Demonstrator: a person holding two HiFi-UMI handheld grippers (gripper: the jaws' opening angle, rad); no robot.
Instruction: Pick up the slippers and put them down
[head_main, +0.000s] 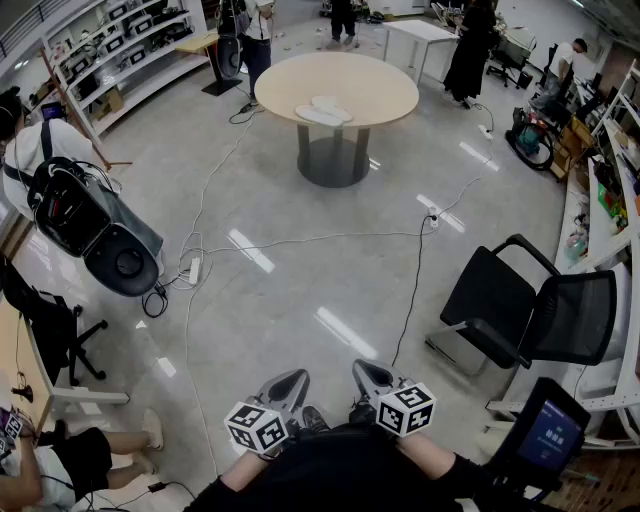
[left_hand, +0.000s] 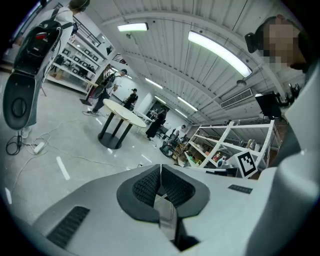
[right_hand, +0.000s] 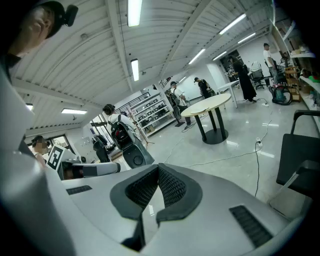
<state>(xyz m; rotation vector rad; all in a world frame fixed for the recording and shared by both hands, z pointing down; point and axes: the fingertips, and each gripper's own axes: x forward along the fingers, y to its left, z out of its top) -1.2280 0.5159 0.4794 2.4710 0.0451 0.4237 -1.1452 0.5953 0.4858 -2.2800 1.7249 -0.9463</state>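
Two white slippers (head_main: 320, 114) lie side by side on the round surface (head_main: 375, 88) at the far end of the room, well apart from both grippers; they are touching or almost touching. Their long axes run roughly across the head view, sloping a little down towards its right; which end is the toe cannot be told at this distance. In the two gripper views the same surface (left_hand: 121, 112) (right_hand: 210, 103) shows on its dark pedestal, but the slippers cannot be made out there.

The left gripper (head_main: 290, 380) and the right gripper (head_main: 366, 372) sit close to the person's body at the bottom of the head view, over the grey floor (head_main: 300, 270), each pointing towards the surface. The left gripper (left_hand: 160, 172) has its ribbed pads pressed together with nothing between them; the right gripper (right_hand: 158, 175) is likewise closed and empty.

One black office chair (head_main: 530, 310) stands at the right.
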